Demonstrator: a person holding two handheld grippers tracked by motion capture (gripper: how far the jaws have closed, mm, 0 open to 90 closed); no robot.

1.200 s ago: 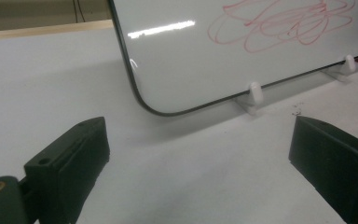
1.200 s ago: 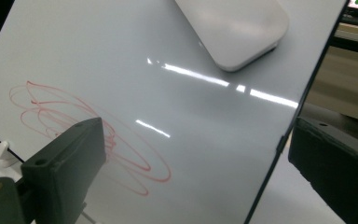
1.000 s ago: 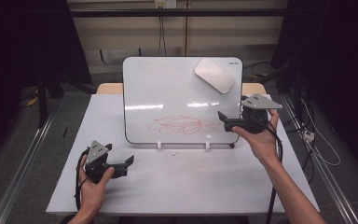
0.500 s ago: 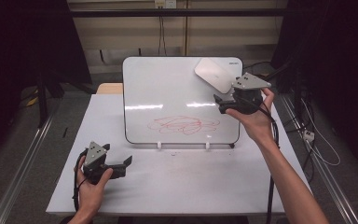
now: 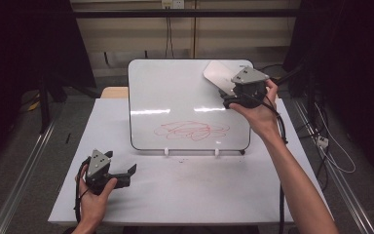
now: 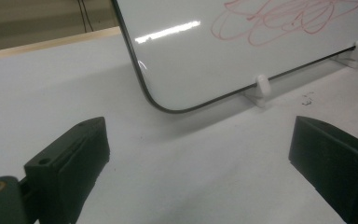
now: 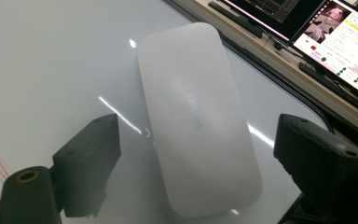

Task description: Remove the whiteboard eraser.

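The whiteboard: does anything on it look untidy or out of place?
Yes. A red scribble covers the lower middle of the whiteboard, still unwiped. The white eraser lies askew at the top right corner, between the right gripper's jaws, which have just been closing and do not yet press on it.

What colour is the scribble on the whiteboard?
Red; the scribble shows best in the high view.

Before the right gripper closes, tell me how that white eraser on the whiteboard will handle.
The eraser looks like a stiff, smooth shell with rounded edges, so the pads could slip on it. It is probably light for its size. It sits high on the tilted whiteboard without sliding, so something likely holds it there; expect slight resistance. The right gripper straddles it, jaws closing but apart from it.
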